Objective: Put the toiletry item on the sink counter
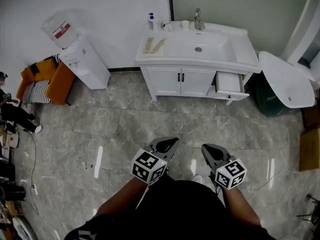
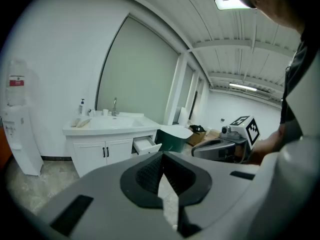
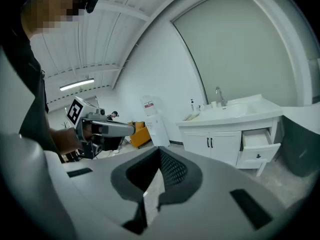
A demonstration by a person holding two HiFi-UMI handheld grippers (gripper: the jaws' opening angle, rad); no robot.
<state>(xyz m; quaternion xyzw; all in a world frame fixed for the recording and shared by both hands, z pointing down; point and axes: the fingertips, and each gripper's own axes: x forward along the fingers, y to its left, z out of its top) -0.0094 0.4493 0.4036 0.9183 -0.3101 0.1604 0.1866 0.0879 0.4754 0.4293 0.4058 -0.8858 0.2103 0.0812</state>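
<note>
The white sink counter stands across the room by the far wall. On its left end lie two tan tube-like items, and a blue-topped bottle and small cups stand by the faucet. My left gripper and right gripper hover side by side over the floor, close to my body and far from the counter. Both are shut with nothing between their jaws. The left gripper view shows the shut left gripper and the counter ahead. The right gripper is likewise empty.
The vanity's right drawer hangs open. A water dispenser and an orange chair stand at the left. At the right are a white oval fixture, a green bin and a cardboard box. Grey tiled floor lies between.
</note>
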